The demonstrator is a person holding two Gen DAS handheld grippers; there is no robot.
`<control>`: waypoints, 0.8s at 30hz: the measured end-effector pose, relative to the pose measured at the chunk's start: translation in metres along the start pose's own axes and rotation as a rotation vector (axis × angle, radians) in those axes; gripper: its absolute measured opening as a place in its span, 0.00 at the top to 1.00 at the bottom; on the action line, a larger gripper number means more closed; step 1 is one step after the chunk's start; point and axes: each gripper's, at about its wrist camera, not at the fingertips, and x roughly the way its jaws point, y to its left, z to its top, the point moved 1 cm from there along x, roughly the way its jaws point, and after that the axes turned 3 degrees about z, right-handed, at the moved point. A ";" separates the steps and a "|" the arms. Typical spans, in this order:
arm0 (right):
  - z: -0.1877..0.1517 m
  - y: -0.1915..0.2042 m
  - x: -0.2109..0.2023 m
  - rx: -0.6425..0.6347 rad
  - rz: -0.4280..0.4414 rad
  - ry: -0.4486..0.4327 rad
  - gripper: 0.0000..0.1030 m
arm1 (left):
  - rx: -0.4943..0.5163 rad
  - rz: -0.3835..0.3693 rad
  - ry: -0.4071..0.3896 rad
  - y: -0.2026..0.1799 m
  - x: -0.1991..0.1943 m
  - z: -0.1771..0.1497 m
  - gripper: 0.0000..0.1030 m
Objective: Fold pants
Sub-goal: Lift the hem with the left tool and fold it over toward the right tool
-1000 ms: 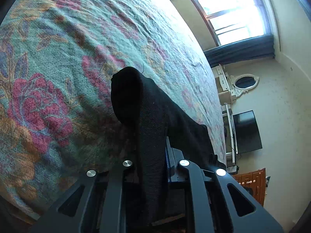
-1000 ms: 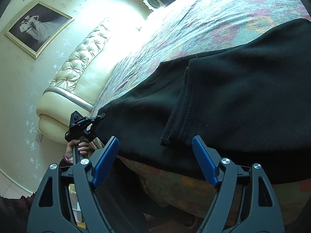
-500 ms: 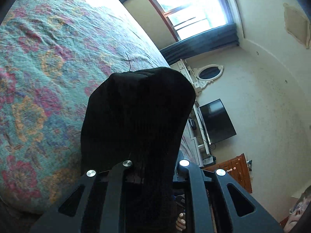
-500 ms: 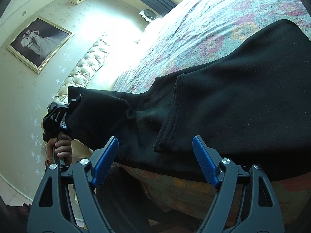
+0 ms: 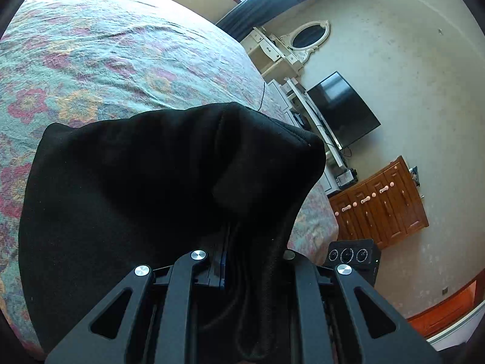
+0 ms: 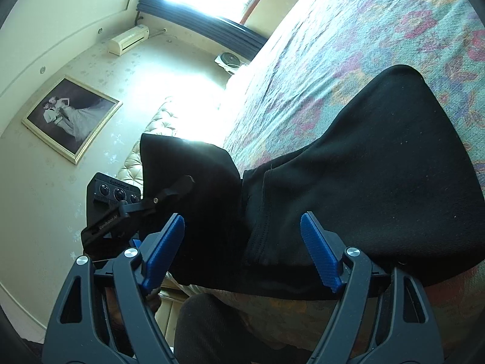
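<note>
The left gripper (image 5: 242,261) pinches the pants (image 6: 379,188) at lower centre (lifting an end to fold over); the right gripper (image 6: 242,251) gapes, empty, over fabric on the bed (image 6: 348,45).

Matt black knit pants (image 6: 379,182) on rough woven floral bedspread (image 6: 379,30)

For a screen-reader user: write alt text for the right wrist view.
Black pants lie on a floral bedspread, one end lifted and clamped in the left gripper. The right gripper hovers with blue-padded jaws open at the pants' near edge.
</note>
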 end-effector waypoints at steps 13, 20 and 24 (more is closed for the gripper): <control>0.001 -0.010 -0.008 0.023 0.008 -0.022 0.23 | 0.068 0.176 0.055 0.002 0.070 -0.029 0.84; 0.000 -0.013 -0.012 0.025 -0.005 -0.036 0.23 | 0.050 0.129 0.054 0.002 0.076 -0.029 0.70; 0.001 -0.010 -0.011 0.023 -0.014 -0.035 0.23 | 0.038 0.104 0.047 0.006 0.076 -0.029 0.67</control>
